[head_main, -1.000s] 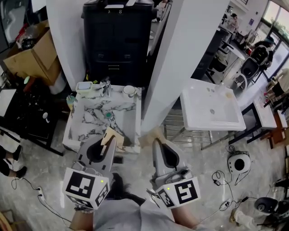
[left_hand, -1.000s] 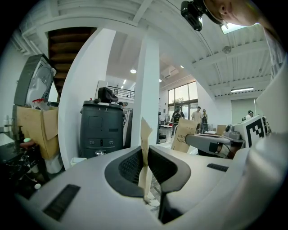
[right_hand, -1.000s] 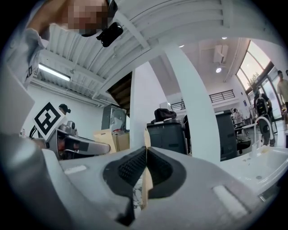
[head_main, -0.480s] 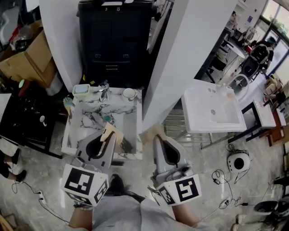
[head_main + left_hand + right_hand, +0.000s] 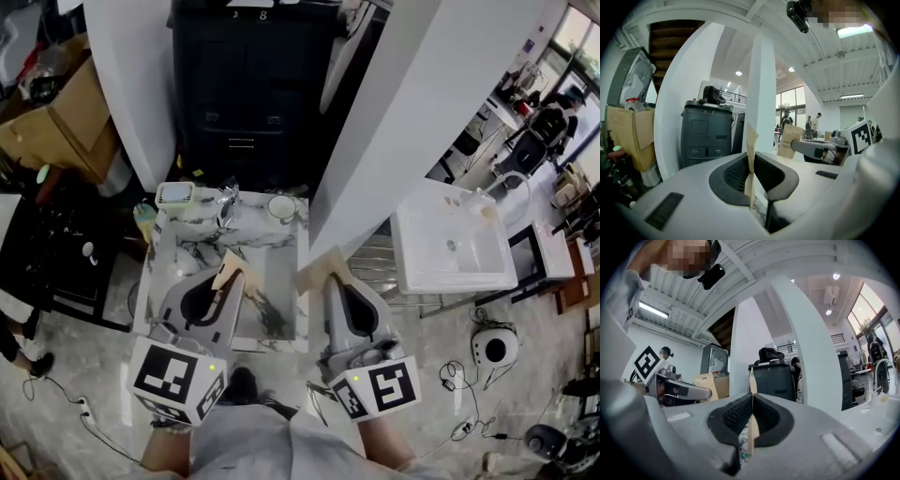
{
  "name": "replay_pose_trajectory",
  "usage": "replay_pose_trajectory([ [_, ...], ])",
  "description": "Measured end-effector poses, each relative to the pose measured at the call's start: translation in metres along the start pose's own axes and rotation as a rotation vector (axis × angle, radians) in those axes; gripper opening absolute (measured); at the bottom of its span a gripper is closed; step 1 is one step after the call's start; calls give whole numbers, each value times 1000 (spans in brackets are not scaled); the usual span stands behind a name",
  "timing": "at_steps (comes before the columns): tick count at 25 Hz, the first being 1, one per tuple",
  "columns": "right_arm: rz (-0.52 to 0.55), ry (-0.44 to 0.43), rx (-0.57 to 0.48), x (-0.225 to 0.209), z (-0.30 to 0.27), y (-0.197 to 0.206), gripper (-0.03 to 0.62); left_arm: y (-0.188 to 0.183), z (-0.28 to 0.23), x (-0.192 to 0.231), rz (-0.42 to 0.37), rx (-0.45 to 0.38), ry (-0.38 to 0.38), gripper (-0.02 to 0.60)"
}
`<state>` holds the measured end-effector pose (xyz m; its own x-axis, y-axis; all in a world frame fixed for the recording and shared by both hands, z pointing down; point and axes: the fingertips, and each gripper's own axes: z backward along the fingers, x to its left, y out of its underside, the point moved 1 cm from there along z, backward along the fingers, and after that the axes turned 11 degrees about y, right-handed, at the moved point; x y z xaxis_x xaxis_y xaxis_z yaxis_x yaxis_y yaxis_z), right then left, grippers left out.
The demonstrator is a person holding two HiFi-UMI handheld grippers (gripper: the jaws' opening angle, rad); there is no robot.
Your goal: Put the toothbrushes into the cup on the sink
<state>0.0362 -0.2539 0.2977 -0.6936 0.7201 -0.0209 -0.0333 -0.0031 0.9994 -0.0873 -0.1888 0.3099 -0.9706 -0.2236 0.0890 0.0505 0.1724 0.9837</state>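
Note:
Each gripper holds a flat tan cardboard toothbrush pack upright. In the head view my left gripper [image 5: 228, 284] is shut on its pack [image 5: 229, 271] above the marble sink [image 5: 187, 246]. My right gripper [image 5: 323, 281] is shut on the other pack [image 5: 317, 267], just past the sink's right rim. A white cup [image 5: 281, 207] stands on the sink's back ledge, right of the faucet [image 5: 225, 199]. In the left gripper view the pack [image 5: 751, 140] stands edge-on between the shut jaws [image 5: 751, 164]. The right gripper view shows the same for its pack [image 5: 752, 380] and jaws [image 5: 752, 405].
A green-lidded dish [image 5: 175, 194] and a green bottle [image 5: 145, 217] sit at the sink's back left. Behind stand a black cabinet [image 5: 244, 84] and a white column [image 5: 412, 103]. A second white sink [image 5: 455, 246] is to the right, cardboard boxes [image 5: 56, 122] to the left.
The head view has shifted: the marble sink now lies closer under both grippers and the white sink sits further right. Both grippers keep their packs.

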Motion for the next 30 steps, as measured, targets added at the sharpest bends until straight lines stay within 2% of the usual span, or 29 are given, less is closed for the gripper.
replay_pose_trajectory([
  [8, -6, 16, -16, -1, -55, 15, -2, 3, -13, 39, 22, -3, 5, 34],
  [14, -9, 75, -19, -10, -97, 30, -2, 9, -23, 62, 40, 8, 17, 34],
  [30, 22, 139, -8, -30, -197, 74, -2, 20, -26, 122, 81, 25, -12, 34],
])
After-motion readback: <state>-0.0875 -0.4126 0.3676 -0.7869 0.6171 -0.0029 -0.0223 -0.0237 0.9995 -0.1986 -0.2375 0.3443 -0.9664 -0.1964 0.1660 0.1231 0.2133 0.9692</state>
